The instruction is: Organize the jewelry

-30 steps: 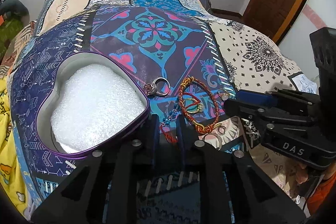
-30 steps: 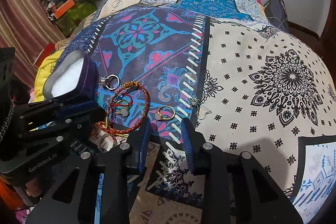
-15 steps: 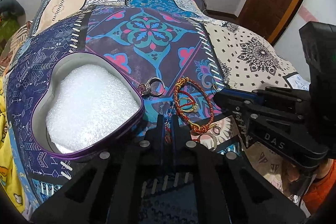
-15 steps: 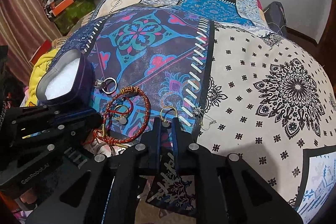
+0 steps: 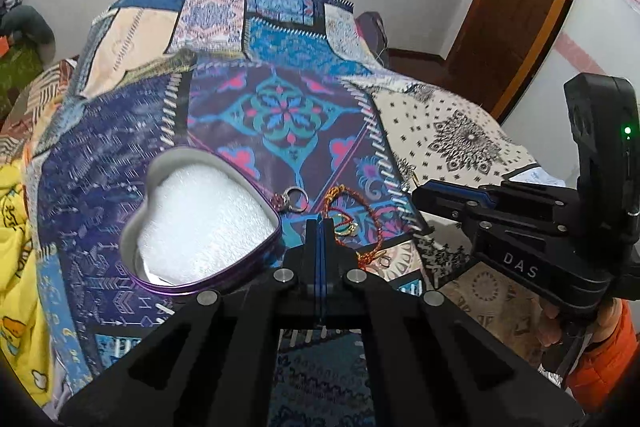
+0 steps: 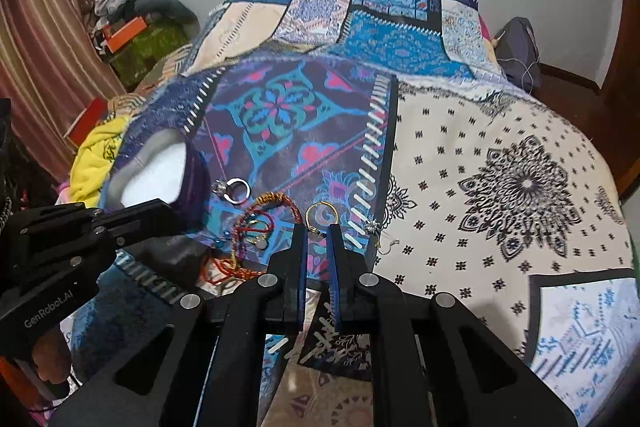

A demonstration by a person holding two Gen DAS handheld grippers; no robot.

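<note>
Two jaws: the left gripper (image 5: 320, 225) has its jaws pressed flat together. I cannot tell if a strand of thread is caught at the tips. The right gripper's (image 6: 317, 229) jaws are nearly together, clamped on the lower end of the gold ring (image 6: 321, 213).
Where the ring is: near the near edge of the bed (image 6: 500, 187), on the purple-blue patch just short of the white stitched seam. The red thread bracelet (image 6: 276, 205) is just beside it on the left.
Where it goes: probably the heart tin (image 5: 132, 227) with the white foam, which sits further left near the bed's left edge, beyond the silver ring (image 5: 296, 197).
Ring direction: the hoop sticks out ahead of the jaw tips toward the far end of the bed, and its open face is turned to the right wrist camera. The band is round, so it has no real long axis, and only the clamped end marks a direction.
Tin direction: its pointed end faces the jewelry and its lobes face away.
Risk, slip: the hold is on one thin edge at the very tips, so a jolt could twist the ring out and drop it into the busy pattern.
Risk, snag: the bracelet threads lie close to both grippers and could drag along.
Risk, crowding: the grippers are close together, so they could knock each other on the way to the tin.
Risk, strays: the small earring hook (image 6: 386, 247) by the seam is easy to overlook.
</note>
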